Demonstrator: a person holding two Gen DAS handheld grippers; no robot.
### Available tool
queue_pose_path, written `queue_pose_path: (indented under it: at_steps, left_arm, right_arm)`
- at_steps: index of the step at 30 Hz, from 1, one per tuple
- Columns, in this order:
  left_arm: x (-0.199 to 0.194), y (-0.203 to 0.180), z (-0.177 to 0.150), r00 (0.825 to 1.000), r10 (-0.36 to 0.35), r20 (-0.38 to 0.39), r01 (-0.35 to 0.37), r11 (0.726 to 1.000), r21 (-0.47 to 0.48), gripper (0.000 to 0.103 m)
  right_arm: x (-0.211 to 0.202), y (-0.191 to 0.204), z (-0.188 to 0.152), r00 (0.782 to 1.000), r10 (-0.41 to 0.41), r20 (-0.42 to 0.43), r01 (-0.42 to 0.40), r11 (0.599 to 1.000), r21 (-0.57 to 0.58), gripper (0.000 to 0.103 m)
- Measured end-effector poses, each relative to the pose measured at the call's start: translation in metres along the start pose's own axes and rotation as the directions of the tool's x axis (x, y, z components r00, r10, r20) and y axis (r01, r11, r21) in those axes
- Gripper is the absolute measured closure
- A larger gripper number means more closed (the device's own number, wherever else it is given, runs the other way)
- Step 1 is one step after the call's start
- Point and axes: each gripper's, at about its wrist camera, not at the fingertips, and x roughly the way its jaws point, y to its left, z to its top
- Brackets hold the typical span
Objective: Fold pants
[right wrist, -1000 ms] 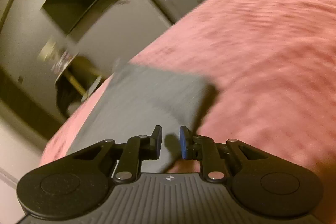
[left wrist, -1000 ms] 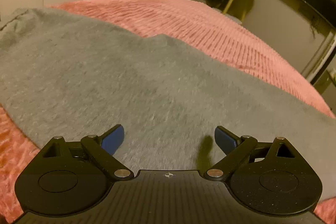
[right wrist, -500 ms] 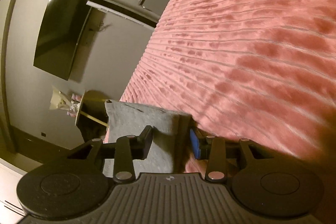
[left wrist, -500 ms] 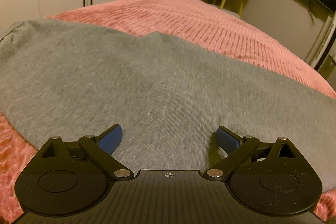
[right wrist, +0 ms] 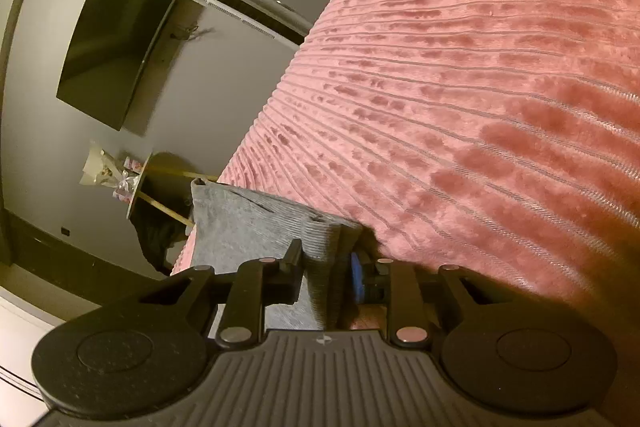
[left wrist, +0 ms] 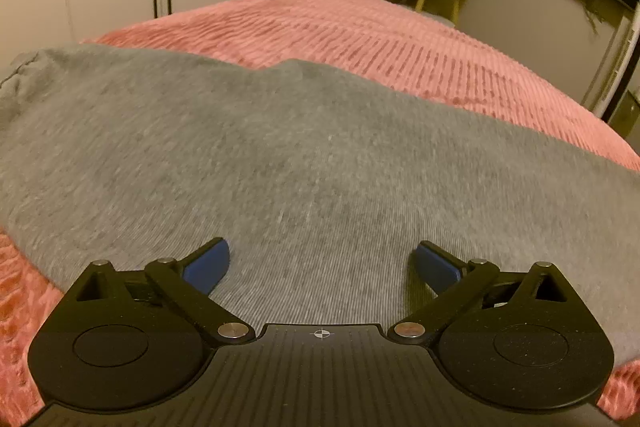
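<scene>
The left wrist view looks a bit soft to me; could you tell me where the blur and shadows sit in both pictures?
Left wrist: grey pants smeared, light warm and dim. Right wrist: pink bedspread sharp, dark shadow at lower right.

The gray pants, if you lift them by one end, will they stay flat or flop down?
Probably flop: the pants look like soft knit, draping over the bedspread. The cuff bunches between the right gripper fingers, so it likely sags. They seem light.
</scene>
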Motion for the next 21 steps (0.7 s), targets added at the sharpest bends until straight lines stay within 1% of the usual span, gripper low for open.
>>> queue_pose_path:
  at_steps: [7,8,13,16,21]
  left_arm:
    - [0.001,0.003,0.002,1.000,-0.015,-0.002,0.015,1.000,-0.018,0.000]
    - [0.001,0.003,0.002,1.000,-0.017,-0.001,0.017,1.000,-0.020,0.000]
    - [0.003,0.002,0.002,1.000,-0.017,0.001,0.017,1.000,-0.015,0.000]
    - [0.003,0.003,0.002,1.000,-0.020,0.002,0.020,1.000,-0.017,0.000]
    - [0.003,0.005,0.004,0.999,-0.032,0.003,0.032,0.999,-0.036,0.000]
  right_arm:
    - [0.006,0.006,0.002,1.000,-0.027,0.004,0.027,1.000,0.005,0.079]
    - [0.007,0.008,0.002,0.999,-0.034,0.007,0.034,0.999,-0.004,0.082]
    - [0.008,0.019,0.000,0.997,-0.070,0.023,0.071,0.996,-0.046,0.086]
    - [0.004,0.026,-0.001,0.997,-0.065,0.039,0.067,0.996,-0.061,0.089]
    - [-0.007,0.048,-0.004,0.996,-0.057,0.073,0.067,0.989,-0.131,0.091]
